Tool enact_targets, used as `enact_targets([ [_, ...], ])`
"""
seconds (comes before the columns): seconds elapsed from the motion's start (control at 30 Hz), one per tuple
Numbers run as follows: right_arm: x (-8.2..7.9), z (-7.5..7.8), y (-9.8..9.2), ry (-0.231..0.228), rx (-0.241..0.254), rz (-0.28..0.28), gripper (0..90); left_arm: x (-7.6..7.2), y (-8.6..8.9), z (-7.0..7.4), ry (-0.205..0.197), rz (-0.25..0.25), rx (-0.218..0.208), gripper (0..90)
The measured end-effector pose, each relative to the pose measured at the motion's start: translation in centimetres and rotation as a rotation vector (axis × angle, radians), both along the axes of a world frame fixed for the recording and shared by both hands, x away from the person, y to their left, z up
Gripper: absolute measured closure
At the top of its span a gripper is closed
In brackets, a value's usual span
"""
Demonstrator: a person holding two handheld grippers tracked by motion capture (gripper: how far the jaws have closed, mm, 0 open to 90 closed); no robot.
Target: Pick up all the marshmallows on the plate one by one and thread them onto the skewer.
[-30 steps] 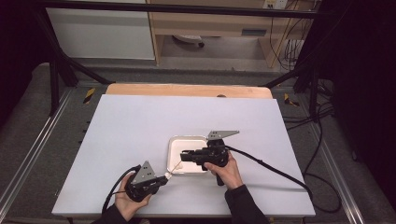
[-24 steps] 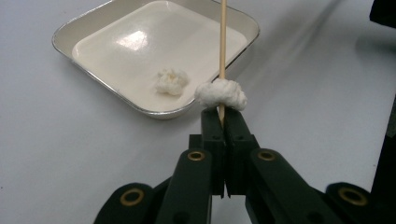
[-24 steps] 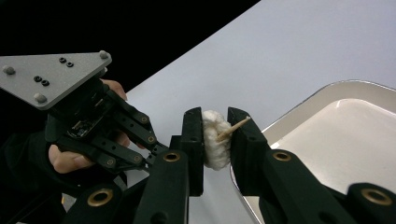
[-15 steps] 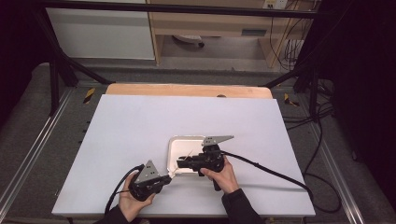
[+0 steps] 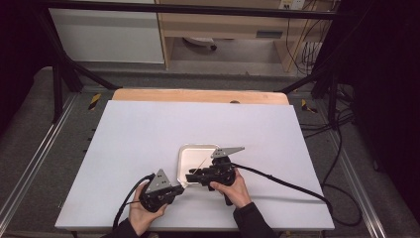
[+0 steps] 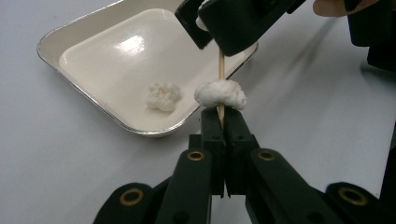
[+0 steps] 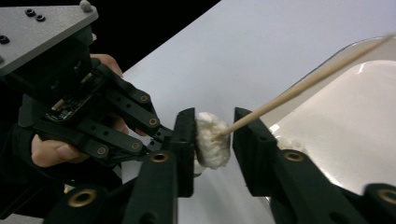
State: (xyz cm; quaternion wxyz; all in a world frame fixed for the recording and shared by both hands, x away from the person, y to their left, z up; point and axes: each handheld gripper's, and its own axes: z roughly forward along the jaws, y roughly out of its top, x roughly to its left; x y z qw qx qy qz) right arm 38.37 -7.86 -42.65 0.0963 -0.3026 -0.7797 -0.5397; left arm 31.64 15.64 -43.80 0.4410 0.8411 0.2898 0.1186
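- Work in hand: threading white puffs onto a skewer [image 6: 221, 70].
- Done so far: one puff [image 6: 220, 94] is on the skewer, sitting low, just above the left gripper's [image 6: 223, 122] jaw tips.
- Left to do: a second puff [image 6: 162, 96] lies loose in the tray [image 6: 93, 100], near the tray's front rim. Judged: it goes on next.
- Left gripper: jaws clamped tight on the skewer's lower end; the stick stands up out of them, leaning over the tray.
- Right gripper [image 7: 214, 133]: jaws have just been opening. The skewered puff sits between them, against one pad, with a clear gap to the other, so the grip is released.
- Skewer passes through the right gripper's gap and runs on up over the tray.
- High view: both grippers meet at the tray's near edge, left gripper [image 5: 179, 190] below-left, right gripper [image 5: 190, 177] over the tray corner.
- Tray sits on the white table [image 5: 148, 129], near the person.
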Motion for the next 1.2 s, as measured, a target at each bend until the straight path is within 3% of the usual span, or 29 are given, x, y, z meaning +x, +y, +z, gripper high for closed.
enact_targets([
  [0.03, 0.0, 0.0, 0.0, 0.0, 0.0, 0.0, 62.5, 0.0, 0.1, 0.0, 0.0, 0.0, -0.002, 88.6],
  [0.07, 0.1, 0.3, -0.2, -0.027, -0.009, -0.01, 54.2, 0.0, 0.1, 0.0, 0.0, 0.003, -0.002, 88.6],
  [0.23, 0.0, 1.2, -0.7, -0.066, -0.024, -0.043, 41.1, 0.0, 0.5, 0.1, 0.001, 0.018, -0.01, 88.6],
  [0.57, 0.0, 2.0, -1.6, -0.139, -0.13, -0.081, 11.6, 0.0, 1.5, 0.3, 0.01, 0.034, -0.008, 88.6],
  [0.63, 0.0, 2.0, -1.7, -0.149, -0.14, -0.084, 10.0, 0.0, 1.7, 0.4, 0.013, 0.037, -0.008, 88.6],
  [0.93, 0.6, 1.7, -2.0, -0.178, -0.273, -0.116, 4.4, 0.1, 3.2, 0.9, 0.017, 0.062, -0.013, 88.6],
  [1.2, 1.1, 1.1, -1.7, -0.187, -0.302, -0.15, 4.8, 0.2, 4.0, 1.1, 0.02, 0.077, -0.018, 88.6],
])
